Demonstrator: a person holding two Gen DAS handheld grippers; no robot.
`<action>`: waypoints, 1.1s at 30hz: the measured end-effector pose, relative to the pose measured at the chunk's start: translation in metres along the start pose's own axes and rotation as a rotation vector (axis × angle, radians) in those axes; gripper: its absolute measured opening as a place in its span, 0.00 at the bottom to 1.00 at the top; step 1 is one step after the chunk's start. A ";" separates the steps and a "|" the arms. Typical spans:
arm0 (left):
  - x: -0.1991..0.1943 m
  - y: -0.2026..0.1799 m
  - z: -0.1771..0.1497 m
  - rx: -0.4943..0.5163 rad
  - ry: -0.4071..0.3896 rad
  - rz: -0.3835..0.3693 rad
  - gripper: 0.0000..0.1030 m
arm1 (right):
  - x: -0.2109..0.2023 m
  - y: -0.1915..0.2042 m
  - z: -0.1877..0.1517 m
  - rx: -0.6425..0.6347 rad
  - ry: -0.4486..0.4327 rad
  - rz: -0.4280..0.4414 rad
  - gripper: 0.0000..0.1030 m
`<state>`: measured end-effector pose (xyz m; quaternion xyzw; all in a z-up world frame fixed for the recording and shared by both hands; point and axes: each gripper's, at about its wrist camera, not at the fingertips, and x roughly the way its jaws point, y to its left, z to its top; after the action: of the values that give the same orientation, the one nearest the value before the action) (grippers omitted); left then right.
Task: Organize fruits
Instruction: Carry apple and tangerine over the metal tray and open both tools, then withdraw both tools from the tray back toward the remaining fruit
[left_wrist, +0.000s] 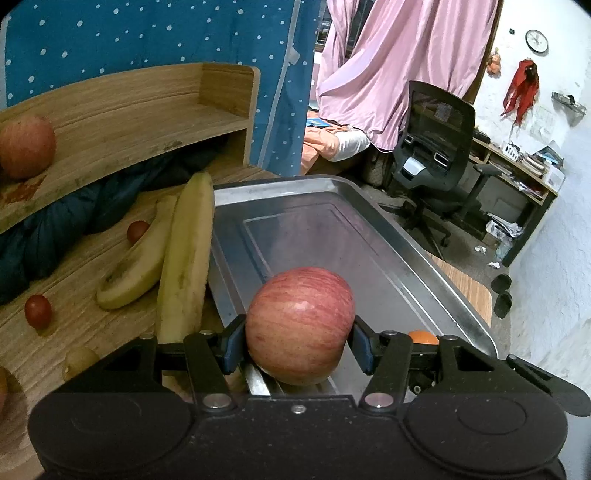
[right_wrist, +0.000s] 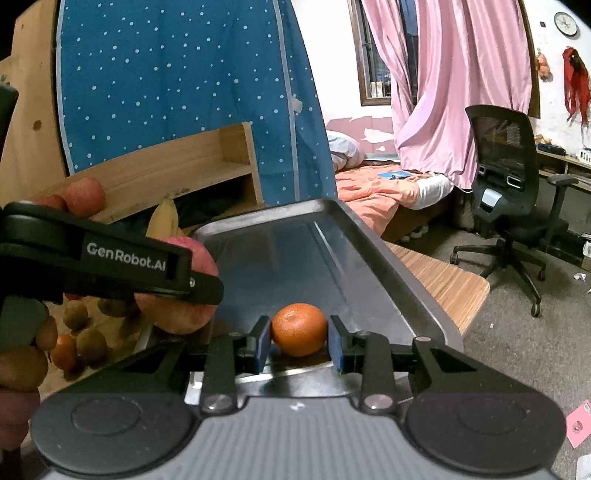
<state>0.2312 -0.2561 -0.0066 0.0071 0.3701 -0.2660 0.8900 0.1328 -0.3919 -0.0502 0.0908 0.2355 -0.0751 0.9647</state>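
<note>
- On the bench left of the tray (left_wrist: 424, 266), we saw two bananas (left_wrist: 184, 258) lying against its left rim.
- Our left gripper (left_wrist: 297, 334) clamped an apple (left_wrist: 299, 325) over the tray's near end.
- Our right gripper (right_wrist: 298, 339) pinched a tangerine (right_wrist: 300, 328) at the tray's near edge.

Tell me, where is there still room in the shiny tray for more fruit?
The metal tray is bare from the apple and the orange at its near end to its far rim. Left of it, bananas and cherry tomatoes crowd the wood.
</note>
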 end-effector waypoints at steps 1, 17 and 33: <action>-0.001 0.000 0.000 0.002 -0.003 0.002 0.57 | 0.000 0.000 0.000 -0.001 0.000 0.001 0.38; -0.038 0.006 0.000 -0.013 -0.090 0.031 0.82 | -0.022 0.006 0.001 0.005 -0.063 -0.005 0.85; -0.156 0.059 -0.034 -0.090 -0.274 0.189 0.99 | -0.091 0.051 0.000 -0.016 -0.189 0.063 1.00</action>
<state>0.1460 -0.1253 0.0607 -0.0341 0.2546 -0.1630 0.9526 0.0631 -0.3336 -0.0003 0.0828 0.1412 -0.0508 0.9852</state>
